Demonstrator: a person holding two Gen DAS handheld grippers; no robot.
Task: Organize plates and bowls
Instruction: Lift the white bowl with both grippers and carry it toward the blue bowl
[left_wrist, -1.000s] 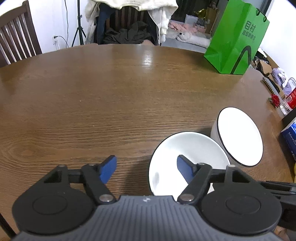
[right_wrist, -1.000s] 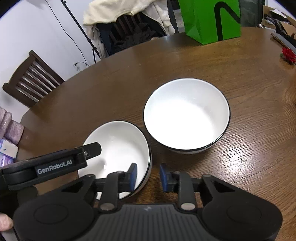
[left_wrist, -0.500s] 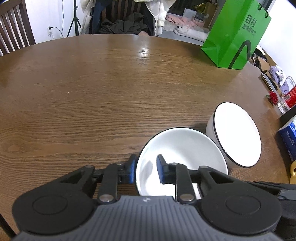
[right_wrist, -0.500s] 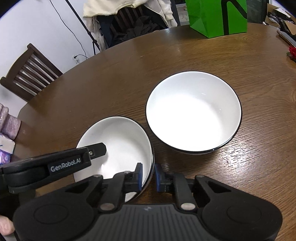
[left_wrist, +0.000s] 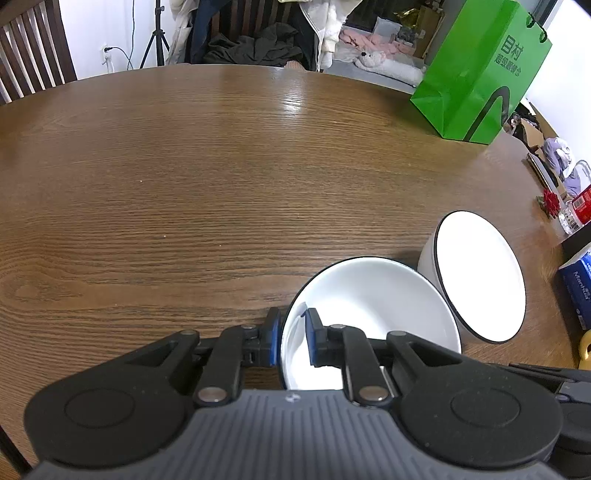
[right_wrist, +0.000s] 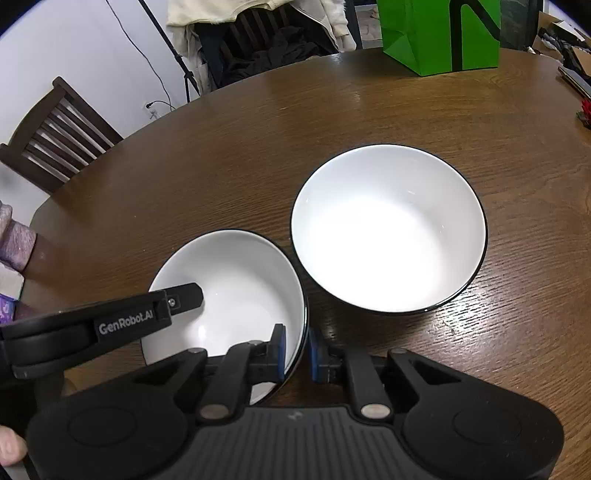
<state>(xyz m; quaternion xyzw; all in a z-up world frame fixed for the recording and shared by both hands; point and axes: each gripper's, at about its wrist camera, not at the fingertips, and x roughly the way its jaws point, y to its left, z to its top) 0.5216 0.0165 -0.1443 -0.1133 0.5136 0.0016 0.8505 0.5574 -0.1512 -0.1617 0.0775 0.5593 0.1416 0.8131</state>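
Am clamping small bowl (right_wrist: 236, 288) rim in left claw (left_wrist: 290, 338) (closing) and right claw (right_wrist: 296, 349); nesting into large bowl (right_wrist: 388, 229) on tabletop (left_wrist: 221, 177) not yet done.

A green paper bag (left_wrist: 480, 70) stands upright at the far edge of the round wooden worktop (left_wrist: 221, 177), and a red flower (left_wrist: 551, 201) lies near its right edge beside a blue box (left_wrist: 580, 284). Behind the worktop a dark slatted chair (right_wrist: 55, 129) stands at the left, near a tripod (left_wrist: 157, 35). Another chair draped with clothes (right_wrist: 266, 33) stands beyond the far side.
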